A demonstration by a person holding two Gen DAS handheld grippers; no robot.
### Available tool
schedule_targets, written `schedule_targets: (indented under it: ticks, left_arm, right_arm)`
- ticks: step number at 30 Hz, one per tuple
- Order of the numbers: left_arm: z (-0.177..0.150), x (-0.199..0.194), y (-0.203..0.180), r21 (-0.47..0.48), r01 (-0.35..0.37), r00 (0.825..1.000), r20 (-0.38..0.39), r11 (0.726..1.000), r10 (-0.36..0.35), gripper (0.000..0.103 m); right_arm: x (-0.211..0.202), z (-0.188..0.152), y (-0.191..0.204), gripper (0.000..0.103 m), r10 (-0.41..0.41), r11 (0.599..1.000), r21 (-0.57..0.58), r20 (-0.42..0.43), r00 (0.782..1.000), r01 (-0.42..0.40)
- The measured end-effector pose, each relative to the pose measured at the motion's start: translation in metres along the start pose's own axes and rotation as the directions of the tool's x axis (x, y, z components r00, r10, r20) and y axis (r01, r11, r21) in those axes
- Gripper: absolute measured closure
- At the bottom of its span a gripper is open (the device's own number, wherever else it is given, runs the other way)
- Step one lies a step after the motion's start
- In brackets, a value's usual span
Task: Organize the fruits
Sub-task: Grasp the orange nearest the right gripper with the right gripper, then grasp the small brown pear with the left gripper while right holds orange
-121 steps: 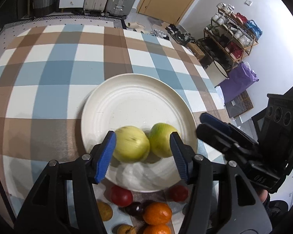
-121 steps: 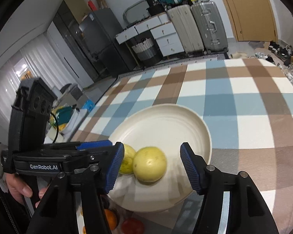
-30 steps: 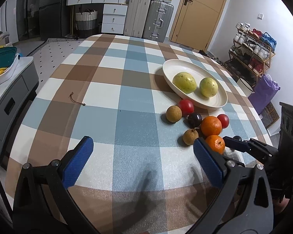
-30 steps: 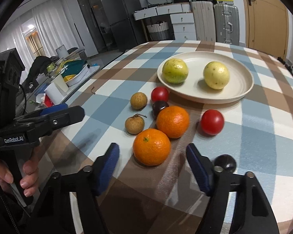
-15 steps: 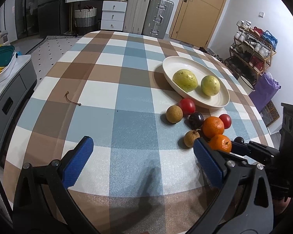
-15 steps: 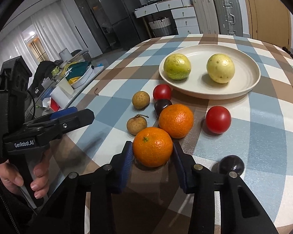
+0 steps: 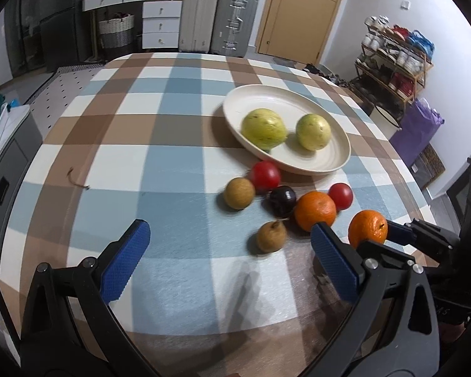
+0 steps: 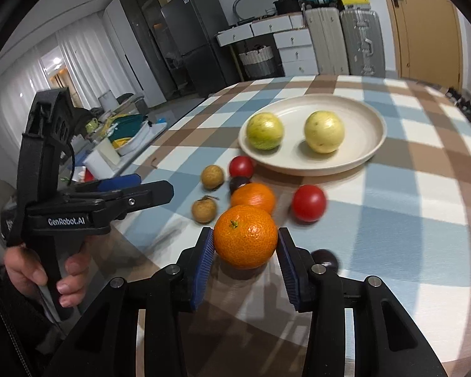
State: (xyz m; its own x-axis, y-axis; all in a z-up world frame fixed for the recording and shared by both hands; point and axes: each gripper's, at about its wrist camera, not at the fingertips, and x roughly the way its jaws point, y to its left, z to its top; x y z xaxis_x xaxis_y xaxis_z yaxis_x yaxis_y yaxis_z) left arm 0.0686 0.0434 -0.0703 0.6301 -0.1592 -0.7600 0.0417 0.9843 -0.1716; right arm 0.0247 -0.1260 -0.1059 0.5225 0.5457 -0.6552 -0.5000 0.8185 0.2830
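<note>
Left wrist view: left gripper (image 7: 229, 257) is spread wide w/ nothing in it, hanging over the checked tablecloth (image 7: 172, 194) near the loose fruit pile. The orange (image 7: 368, 228) sits off to the right, pinched by the right gripper's tips; 0.5 s ago it looked to be resting on the cloth.

Right wrist view: right gripper (image 8: 245, 251) is clamped on the orange's widest part, pads on opposite sides. Prob firm, light, peel a bit slick, so a mid-belly grab seems best. The plate (image 8: 365, 154) w/ two green-yellow fruits is farther back. Vs 1 s ago, the jaws have closed in.
</note>
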Motion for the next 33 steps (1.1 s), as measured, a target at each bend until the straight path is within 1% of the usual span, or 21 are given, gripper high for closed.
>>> schedule_targets:
  ticks: [5, 10, 19, 22, 25, 26, 28, 30, 31, 33]
  left_arm:
    - [0.001, 0.012, -0.006, -0.005, 0.004, 1.0, -0.03, 1.0, -0.004, 0.001]
    - [0.0, 0.027, -0.006, 0.0, -0.021, 0.998, -0.064, 1.0, 0.021, 0.001]
    - [0.002, 0.041, -0.011, 0.021, -0.023, 0.996, -0.084, 1.0, 0.025, 0.001]
    - [0.002, 0.045, -0.012, 0.02, -0.026, 0.995, -0.091, 0.999, 0.028, 0.003]
    - [0.002, 0.047, -0.012, 0.016, -0.01, 0.995, -0.098, 1.0, 0.011, 0.013]
    - [0.002, 0.047, -0.012, 0.015, -0.004, 0.995, -0.099, 1.0, 0.005, 0.019]
    - [0.002, 0.047, -0.011, 0.012, 0.009, 0.996, -0.093, 1.0, -0.008, 0.023]
    - [0.002, 0.045, -0.01, 0.004, 0.017, 0.996, -0.091, 1.0, -0.017, 0.035]
    - [0.001, 0.044, -0.009, 0.001, 0.014, 0.996, -0.086, 1.0, -0.014, 0.039]
    - [0.001, 0.044, -0.008, -0.001, 0.032, 0.995, -0.09, 0.999, -0.032, 0.053]
  right_arm:
    - [-0.007, -0.001, -0.01, 0.062, 0.006, 1.0, 0.014, 0.017, 1.0, -0.006]
    - [-0.01, -0.002, -0.017, 0.062, 0.006, 1.0, 0.017, 0.028, 1.0, -0.007]
    - [-0.008, -0.002, -0.024, 0.062, 0.013, 1.0, 0.024, 0.031, 0.999, -0.013]
    - [-0.008, -0.002, -0.026, 0.062, 0.014, 0.999, 0.032, 0.031, 0.999, -0.015]
    - [-0.009, -0.003, -0.027, 0.062, 0.01, 0.999, 0.034, 0.034, 0.999, -0.011]
    - [-0.009, -0.003, -0.028, 0.062, 0.009, 0.999, 0.036, 0.034, 0.999, -0.01]
    - [-0.009, -0.003, -0.03, 0.062, 0.006, 0.999, 0.041, 0.032, 0.999, -0.008]
    - [-0.01, -0.003, -0.03, 0.062, 0.007, 0.999, 0.044, 0.032, 0.999, -0.008]
    - [-0.01, -0.003, -0.03, 0.062, 0.006, 0.999, 0.045, 0.033, 0.999, -0.007]
    - [-0.01, -0.003, -0.029, 0.062, 0.006, 0.999, 0.042, 0.033, 0.999, -0.007]
